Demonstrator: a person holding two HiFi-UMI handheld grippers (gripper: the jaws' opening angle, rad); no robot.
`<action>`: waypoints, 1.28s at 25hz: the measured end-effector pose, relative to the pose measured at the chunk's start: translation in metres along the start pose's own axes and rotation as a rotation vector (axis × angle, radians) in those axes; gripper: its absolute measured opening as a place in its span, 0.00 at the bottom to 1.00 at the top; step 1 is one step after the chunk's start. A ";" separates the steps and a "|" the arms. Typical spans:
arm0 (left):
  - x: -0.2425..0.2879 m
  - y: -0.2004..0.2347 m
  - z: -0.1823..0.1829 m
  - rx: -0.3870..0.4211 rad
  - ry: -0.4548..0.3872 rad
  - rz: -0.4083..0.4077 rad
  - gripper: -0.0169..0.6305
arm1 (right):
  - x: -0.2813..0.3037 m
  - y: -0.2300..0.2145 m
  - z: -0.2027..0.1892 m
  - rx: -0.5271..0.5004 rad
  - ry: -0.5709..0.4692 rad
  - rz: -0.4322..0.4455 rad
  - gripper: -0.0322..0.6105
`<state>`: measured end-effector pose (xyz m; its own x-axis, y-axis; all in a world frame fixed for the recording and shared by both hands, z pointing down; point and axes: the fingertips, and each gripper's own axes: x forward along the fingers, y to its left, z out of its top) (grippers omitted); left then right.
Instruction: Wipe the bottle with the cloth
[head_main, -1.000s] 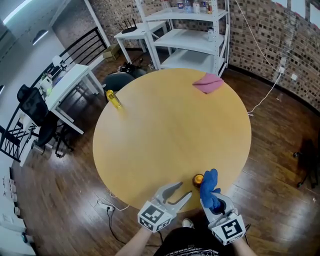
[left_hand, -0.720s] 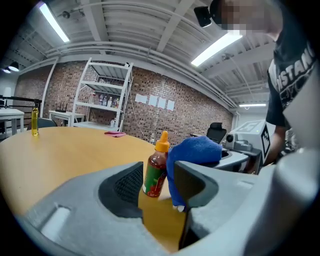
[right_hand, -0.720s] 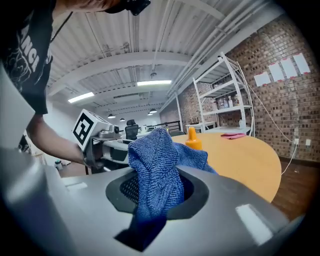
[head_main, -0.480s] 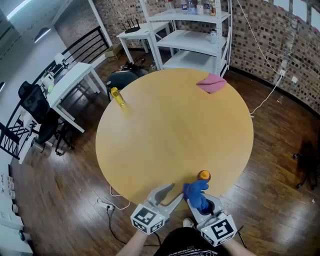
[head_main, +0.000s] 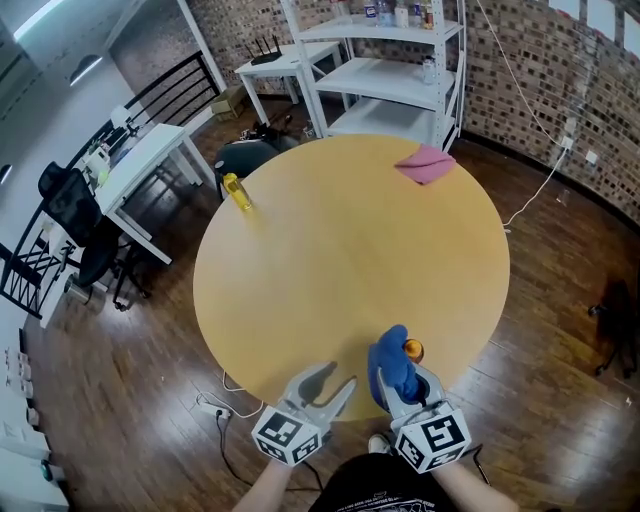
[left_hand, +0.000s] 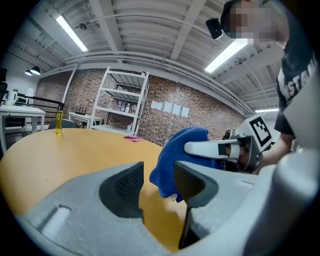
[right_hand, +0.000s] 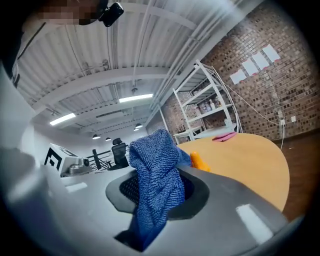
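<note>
A small bottle with an orange top stands near the front edge of the round wooden table; its body is hidden behind the blue cloth. My right gripper is shut on that cloth, which is pressed against the bottle's left side. In the right gripper view the cloth fills the jaws, with the orange bottle just behind it. My left gripper stands open to the left of the bottle, holding nothing. The left gripper view shows the cloth past its open jaws.
A yellow bottle stands at the table's far left edge and a pink cloth lies at the far right edge. Beyond the table are white shelves, a white desk and a black chair.
The right gripper has carried the blue cloth from the bottle's right side across to its left side. The left gripper has drifted slightly left, staying open.
</note>
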<state>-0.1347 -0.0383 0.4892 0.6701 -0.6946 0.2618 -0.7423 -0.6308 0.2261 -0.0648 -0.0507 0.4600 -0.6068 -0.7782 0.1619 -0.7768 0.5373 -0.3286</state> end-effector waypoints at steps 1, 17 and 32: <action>0.001 -0.001 -0.002 0.000 0.003 -0.004 0.32 | -0.002 -0.002 -0.006 0.004 0.012 -0.004 0.17; 0.025 -0.018 0.000 -0.003 -0.003 -0.049 0.31 | -0.066 -0.036 -0.027 0.049 0.074 -0.015 0.17; 0.035 -0.012 0.006 -0.025 -0.018 -0.023 0.32 | -0.088 -0.092 0.030 -0.096 0.005 -0.064 0.18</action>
<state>-0.1024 -0.0577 0.4902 0.6871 -0.6862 0.2389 -0.7262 -0.6384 0.2550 0.0653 -0.0418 0.4483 -0.5559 -0.8104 0.1847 -0.8265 0.5153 -0.2267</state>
